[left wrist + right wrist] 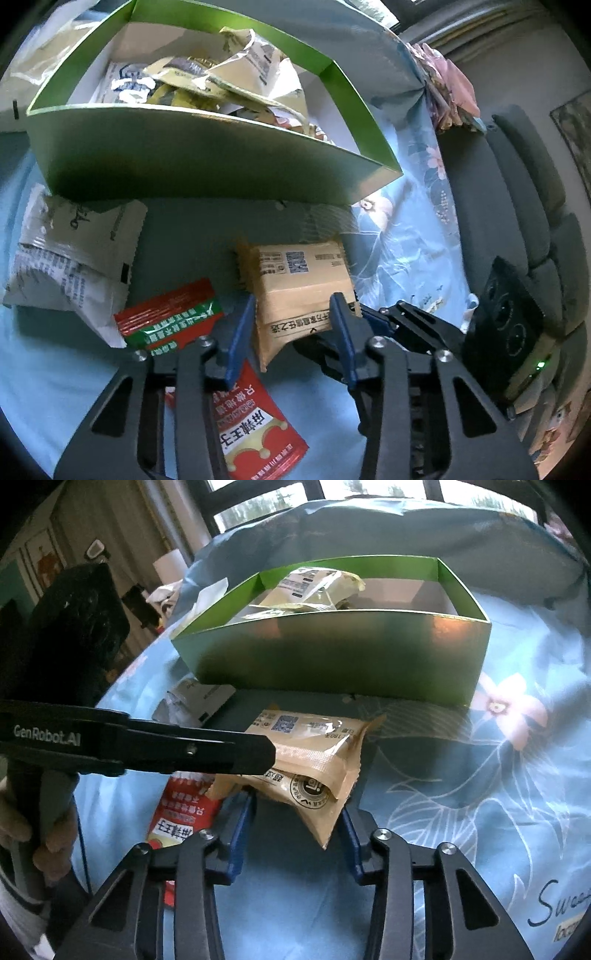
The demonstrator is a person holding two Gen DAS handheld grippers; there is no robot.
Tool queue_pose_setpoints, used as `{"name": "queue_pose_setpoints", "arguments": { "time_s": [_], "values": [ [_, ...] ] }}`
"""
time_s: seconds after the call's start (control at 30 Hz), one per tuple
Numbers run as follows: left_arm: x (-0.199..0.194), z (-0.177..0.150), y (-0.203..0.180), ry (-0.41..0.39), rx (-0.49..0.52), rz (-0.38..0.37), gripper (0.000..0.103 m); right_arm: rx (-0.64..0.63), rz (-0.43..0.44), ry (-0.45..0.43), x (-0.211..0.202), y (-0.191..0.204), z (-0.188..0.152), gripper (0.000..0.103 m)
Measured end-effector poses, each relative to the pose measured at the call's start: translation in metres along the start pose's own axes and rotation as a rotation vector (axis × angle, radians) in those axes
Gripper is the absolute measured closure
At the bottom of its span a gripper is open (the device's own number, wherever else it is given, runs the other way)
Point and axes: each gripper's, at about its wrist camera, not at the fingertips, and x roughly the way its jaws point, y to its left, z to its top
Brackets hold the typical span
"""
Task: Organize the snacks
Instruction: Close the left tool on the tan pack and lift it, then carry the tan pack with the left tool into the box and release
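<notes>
A tan snack packet [299,284] lies on the blue floral cloth in front of a green box [207,162] that holds several snack packets. My left gripper [293,314] is open, its blue fingers on either side of the packet's near end. My right gripper [297,812] is open too, its fingers astride the same tan packet [306,753] from the other side. The left gripper's black finger [221,751] crosses the right wrist view over the packet. The green box [332,657] stands behind it.
A red packet [255,424] lies under my left gripper, and a red-and-green one [170,314] beside it. White packets [74,254] lie at the left. The red packet [181,812] and a white packet [199,698] also show in the right wrist view. A grey sofa [517,221] lies to the right.
</notes>
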Motion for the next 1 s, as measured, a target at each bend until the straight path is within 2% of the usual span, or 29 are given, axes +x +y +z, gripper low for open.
{"name": "queue_pose_setpoints", "arguments": {
  "time_s": [0.1,0.23,0.6,1.0],
  "values": [
    [0.001,-0.001,0.0,-0.004,0.008,0.006,0.072,-0.009,-0.017,0.002,0.0,0.001,0.0,0.066],
    [0.001,-0.002,-0.006,-0.015,0.037,0.026,0.073,-0.032,-0.043,-0.006,0.0,0.006,0.0,0.067],
    [-0.024,0.0,-0.022,-0.089,0.077,0.005,0.072,-0.076,-0.061,-0.094,-0.026,0.017,0.006,0.067],
    [-0.038,0.041,-0.048,-0.198,0.148,-0.013,0.071,-0.095,-0.123,-0.216,-0.057,0.016,0.044,0.067]
  ]
}}
